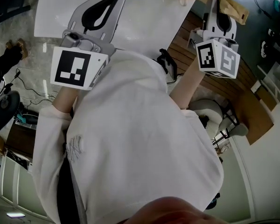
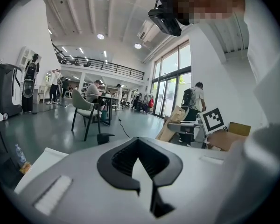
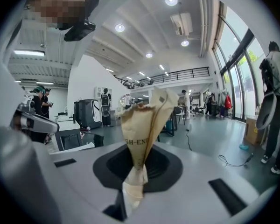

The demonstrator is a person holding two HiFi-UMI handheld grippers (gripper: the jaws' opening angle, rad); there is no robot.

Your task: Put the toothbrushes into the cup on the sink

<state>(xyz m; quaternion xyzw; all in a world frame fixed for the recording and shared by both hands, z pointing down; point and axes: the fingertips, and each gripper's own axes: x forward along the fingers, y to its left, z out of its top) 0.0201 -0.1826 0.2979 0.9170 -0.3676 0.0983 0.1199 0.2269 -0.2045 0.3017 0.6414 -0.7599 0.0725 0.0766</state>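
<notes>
Currently toothbrushes and cup: place cannot be told, no view shows either. Right gripper [image 3: 136, 171] is clamped on a crumpled brown paper [image 3: 144, 120] with partial print, which stands up from between the jaws. Left gripper [image 2: 139, 160]: jaws closed tip to tip, nothing between them. Head view: both grippers held out beyond the person's white top [image 1: 140, 139], left over a white tabletop [image 1: 149, 13], right above a wooden slatted surface [image 1: 183, 55]. Background of the left gripper view: open hall, green chair [image 2: 84, 107]
</notes>
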